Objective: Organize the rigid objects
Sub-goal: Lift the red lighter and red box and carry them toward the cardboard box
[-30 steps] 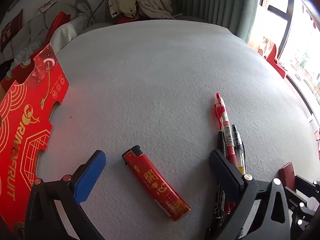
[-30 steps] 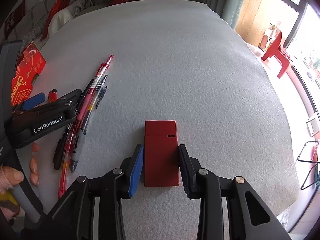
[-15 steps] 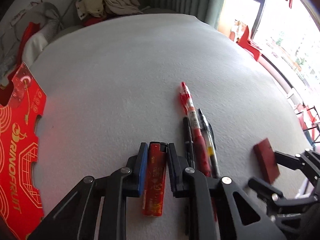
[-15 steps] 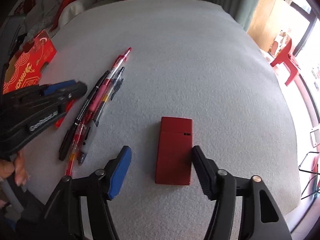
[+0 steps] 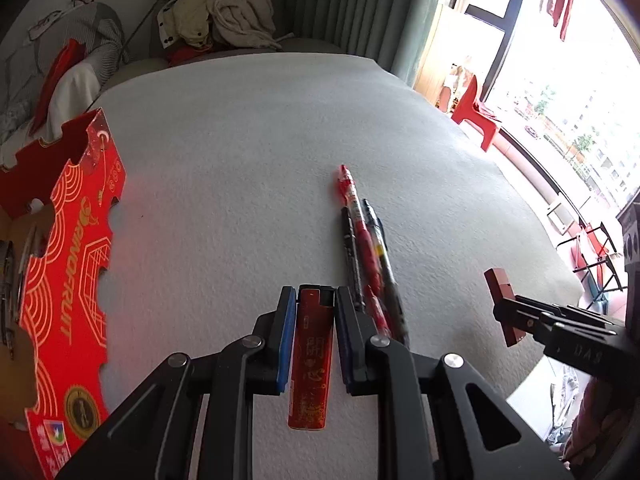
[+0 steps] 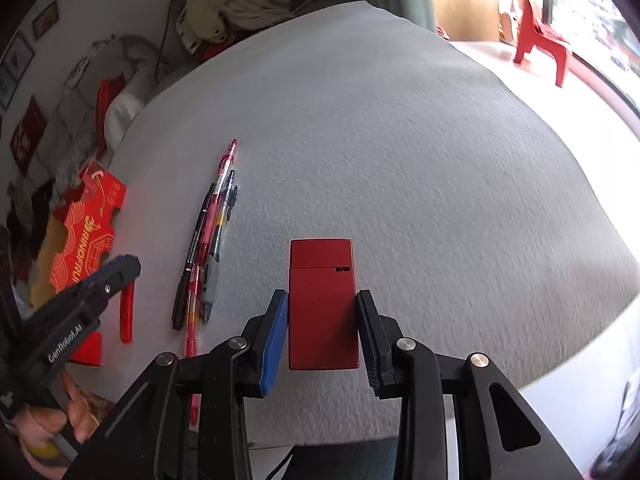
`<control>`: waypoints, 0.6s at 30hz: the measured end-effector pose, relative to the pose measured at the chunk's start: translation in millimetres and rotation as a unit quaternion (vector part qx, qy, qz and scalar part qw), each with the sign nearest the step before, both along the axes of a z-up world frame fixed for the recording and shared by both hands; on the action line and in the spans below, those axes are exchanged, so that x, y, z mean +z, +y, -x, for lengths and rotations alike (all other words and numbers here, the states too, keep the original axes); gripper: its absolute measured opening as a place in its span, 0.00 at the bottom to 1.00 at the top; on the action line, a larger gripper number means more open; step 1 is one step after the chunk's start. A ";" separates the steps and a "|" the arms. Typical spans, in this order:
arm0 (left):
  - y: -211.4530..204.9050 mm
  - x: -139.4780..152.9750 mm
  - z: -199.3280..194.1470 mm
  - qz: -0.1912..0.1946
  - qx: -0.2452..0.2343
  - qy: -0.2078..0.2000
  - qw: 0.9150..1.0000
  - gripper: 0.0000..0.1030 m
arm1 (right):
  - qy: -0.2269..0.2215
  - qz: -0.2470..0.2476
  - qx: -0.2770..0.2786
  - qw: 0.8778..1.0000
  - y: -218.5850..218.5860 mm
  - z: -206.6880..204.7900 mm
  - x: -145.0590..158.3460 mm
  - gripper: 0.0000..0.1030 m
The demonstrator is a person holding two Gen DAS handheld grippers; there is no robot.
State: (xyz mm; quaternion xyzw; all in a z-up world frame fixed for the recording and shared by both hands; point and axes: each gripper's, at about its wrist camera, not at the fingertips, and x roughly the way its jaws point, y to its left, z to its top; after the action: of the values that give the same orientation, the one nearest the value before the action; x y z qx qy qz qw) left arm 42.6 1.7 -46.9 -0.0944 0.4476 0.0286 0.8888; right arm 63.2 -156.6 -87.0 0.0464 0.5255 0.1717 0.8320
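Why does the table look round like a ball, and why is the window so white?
Both views are fisheye, so the flat grey table bulges. In the left wrist view daylight blows out the window. The right wrist view is smeared with motion blur at the table's right edge.

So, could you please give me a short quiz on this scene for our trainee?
1. True or false: the left gripper is empty.
2. What sits between the right gripper pads?
3. In the left wrist view, the box lies on which side of the pens? A left, B right, C on top of them.

Key: 1 false, it grips the lighter. 2 the red case; the jaws are closing on it. 3 A.
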 end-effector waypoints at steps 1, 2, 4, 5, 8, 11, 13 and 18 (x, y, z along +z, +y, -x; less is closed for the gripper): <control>-2.3 1.8 2.4 -0.001 -0.003 -0.003 1.000 0.21 | 0.002 -0.003 -0.005 1.000 -4.3 -1.5 1.5 0.34; -4.0 4.3 6.8 -0.004 -0.007 -0.008 1.000 0.21 | 0.003 -0.004 -0.012 1.000 -8.4 1.2 2.3 0.34; -7.2 9.4 12.9 -0.009 -0.013 -0.017 1.000 0.21 | 0.004 -0.005 -0.017 1.000 -8.7 7.5 3.7 0.34; -9.2 12.3 13.4 -0.010 -0.016 -0.019 1.000 0.21 | 0.005 -0.005 -0.020 1.000 -11.8 13.0 1.9 0.34; -11.9 18.1 23.5 -0.010 -0.026 -0.029 0.999 0.21 | 0.004 0.001 -0.017 1.000 -7.2 20.5 0.7 0.34; -17.5 23.6 35.8 -0.016 -0.034 -0.041 0.998 0.21 | 0.003 0.003 -0.013 1.000 -0.5 23.7 2.2 0.34; -18.0 27.3 40.6 -0.017 -0.038 -0.047 0.998 0.21 | 0.002 0.004 -0.011 1.000 3.1 26.4 3.9 0.34; -13.7 35.2 51.6 -0.014 -0.042 -0.062 0.997 0.21 | -0.001 0.008 -0.007 1.000 15.0 31.6 7.4 0.34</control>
State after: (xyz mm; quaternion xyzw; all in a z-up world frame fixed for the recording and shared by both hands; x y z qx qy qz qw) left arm -9.0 -12.0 -11.7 -0.0645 0.3950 -0.0081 0.9164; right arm 31.6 -141.6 -79.7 0.0432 0.5259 0.1623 0.8338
